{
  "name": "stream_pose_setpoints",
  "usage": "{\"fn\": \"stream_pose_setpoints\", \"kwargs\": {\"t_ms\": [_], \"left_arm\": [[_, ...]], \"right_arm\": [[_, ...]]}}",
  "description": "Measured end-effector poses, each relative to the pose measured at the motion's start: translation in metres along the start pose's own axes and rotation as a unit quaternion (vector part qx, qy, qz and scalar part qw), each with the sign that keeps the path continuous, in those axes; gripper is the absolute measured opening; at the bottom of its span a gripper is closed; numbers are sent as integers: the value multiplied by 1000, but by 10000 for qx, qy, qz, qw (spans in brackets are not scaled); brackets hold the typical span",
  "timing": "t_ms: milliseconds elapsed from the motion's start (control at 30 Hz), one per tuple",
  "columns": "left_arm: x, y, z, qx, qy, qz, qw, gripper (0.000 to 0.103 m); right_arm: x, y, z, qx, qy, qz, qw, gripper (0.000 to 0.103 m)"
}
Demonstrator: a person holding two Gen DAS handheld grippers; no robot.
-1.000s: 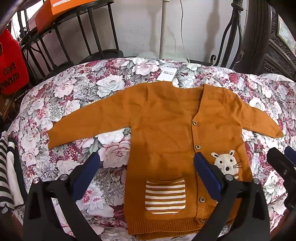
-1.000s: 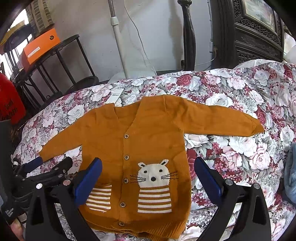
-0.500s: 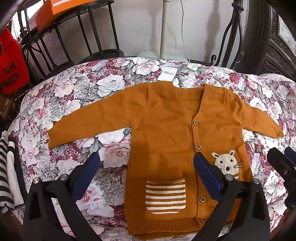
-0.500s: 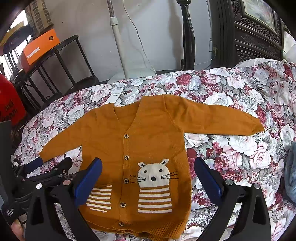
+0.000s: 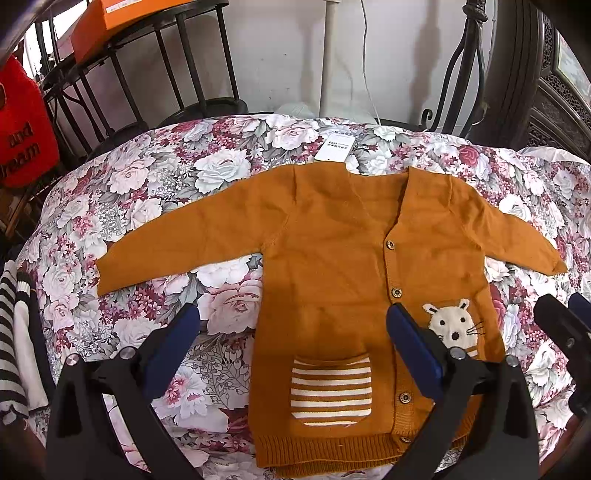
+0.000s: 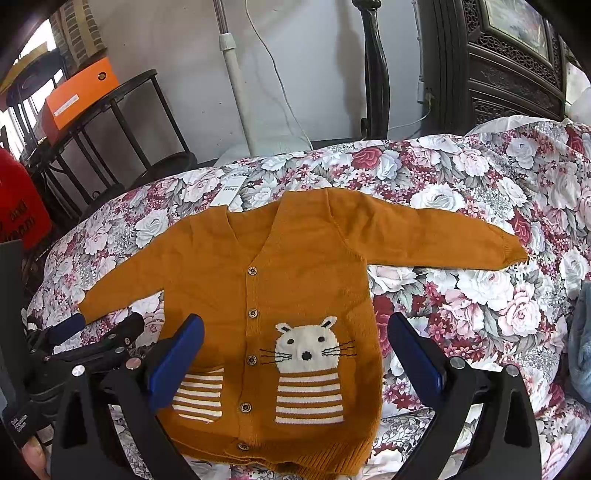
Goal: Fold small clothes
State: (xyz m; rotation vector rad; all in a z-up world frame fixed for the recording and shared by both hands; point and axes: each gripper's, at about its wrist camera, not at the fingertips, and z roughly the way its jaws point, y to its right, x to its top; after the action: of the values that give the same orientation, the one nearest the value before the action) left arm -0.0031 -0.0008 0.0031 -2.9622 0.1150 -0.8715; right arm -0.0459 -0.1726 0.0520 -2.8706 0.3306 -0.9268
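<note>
A small mustard-orange knit cardigan lies flat and buttoned on a floral bedspread, both sleeves spread out, with a white cat motif, striped pockets and a white tag at the collar. It also shows in the right wrist view. My left gripper is open and empty, hovering over the cardigan's lower left part. My right gripper is open and empty over the cat motif. The right gripper shows at the right edge of the left wrist view; the left gripper shows at the lower left of the right wrist view.
A striped black-and-white garment lies at the bed's left edge. A black metal rack with an orange box and a red garment stand behind left. A dark carved wooden screen stands back right. Blue-grey cloth lies at right.
</note>
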Motion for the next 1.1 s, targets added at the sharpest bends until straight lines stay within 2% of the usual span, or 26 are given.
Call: {"fn": "stream_pose_setpoints", "kwargs": {"t_ms": [1100], "left_arm": [[-1,-3,0,4,-4,1,10000,98]], "right_arm": [[0,1,0,10,3,14,10000,100]]}}
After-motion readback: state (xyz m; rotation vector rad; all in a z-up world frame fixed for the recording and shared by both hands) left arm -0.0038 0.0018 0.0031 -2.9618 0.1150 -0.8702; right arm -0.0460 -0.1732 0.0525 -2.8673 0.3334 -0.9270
